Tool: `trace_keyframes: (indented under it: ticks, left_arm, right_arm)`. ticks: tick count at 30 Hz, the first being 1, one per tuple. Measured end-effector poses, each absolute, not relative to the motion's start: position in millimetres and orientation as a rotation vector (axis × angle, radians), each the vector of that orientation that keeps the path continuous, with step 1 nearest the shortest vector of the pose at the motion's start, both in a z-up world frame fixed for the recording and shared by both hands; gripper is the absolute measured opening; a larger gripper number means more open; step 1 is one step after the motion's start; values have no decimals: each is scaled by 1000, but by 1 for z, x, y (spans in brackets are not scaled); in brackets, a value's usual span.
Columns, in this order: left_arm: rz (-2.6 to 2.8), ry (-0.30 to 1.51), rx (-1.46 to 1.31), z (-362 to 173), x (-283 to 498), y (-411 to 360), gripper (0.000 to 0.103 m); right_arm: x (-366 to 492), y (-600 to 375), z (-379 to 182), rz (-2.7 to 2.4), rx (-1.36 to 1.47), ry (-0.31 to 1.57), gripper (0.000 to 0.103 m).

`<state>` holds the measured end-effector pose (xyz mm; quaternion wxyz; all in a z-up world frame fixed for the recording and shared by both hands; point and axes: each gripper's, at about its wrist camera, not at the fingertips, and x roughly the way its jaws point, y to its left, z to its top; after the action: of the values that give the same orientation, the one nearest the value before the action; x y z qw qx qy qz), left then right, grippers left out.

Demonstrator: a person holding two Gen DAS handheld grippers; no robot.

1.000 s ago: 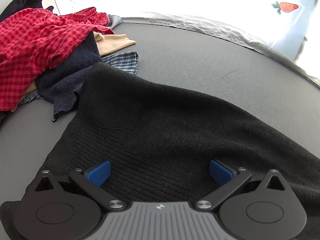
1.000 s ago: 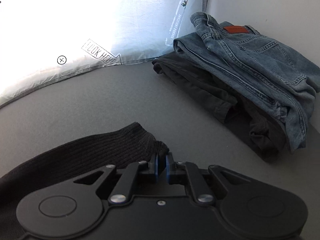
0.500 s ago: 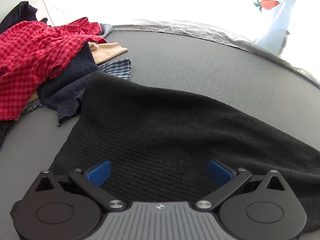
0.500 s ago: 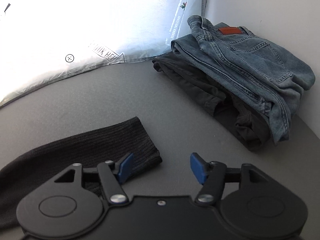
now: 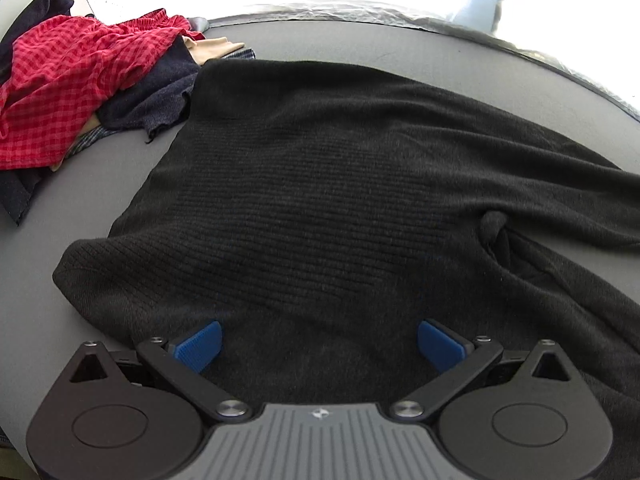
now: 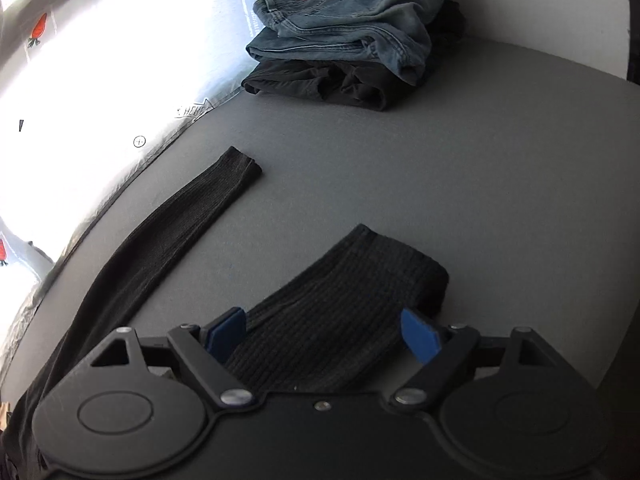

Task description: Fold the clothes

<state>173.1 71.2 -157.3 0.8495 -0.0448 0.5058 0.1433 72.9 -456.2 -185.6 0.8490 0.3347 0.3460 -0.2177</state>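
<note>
A black ribbed sweater [image 5: 340, 200] lies spread on the grey table. My left gripper [image 5: 319, 342] hovers open over its near part, blue pads wide apart and not pressing the knit. In the right wrist view one sleeve [image 6: 192, 216] stretches out flat toward the far left, its cuff lying free. A second sleeve end [image 6: 360, 292] lies under my right gripper [image 6: 324, 332]; the jaws are opening, with the cuff lying between the blue pads but not pinched.
A heap of unfolded clothes, topped by a red checked shirt [image 5: 64, 80], sits at the far left. Folded blue jeans [image 6: 360, 20] on a dark folded garment [image 6: 320, 84] stand at the far right. A bright printed plastic sheet [image 6: 100, 80] borders the table's far edge.
My right gripper let go of the sleeve cuff, opened wide and swung over to the other sleeve end. The left gripper drew back over the sweater, staying open.
</note>
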Motion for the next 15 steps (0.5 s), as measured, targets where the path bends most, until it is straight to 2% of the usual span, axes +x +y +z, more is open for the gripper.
trace_keyframes:
  ticks: [5, 9, 15]
  left_arm:
    - [299, 1054, -105, -162, 152, 68, 103]
    - [303, 1037, -115, -164, 144, 66, 103]
    - [290, 1079, -137, -163, 145, 70, 103]
  right_arm:
    - [34, -473, -196, -473, 894, 699, 80]
    - [31, -482, -201, -458, 912, 700, 58]
    - [52, -484, -204, -419, 868, 727, 41]
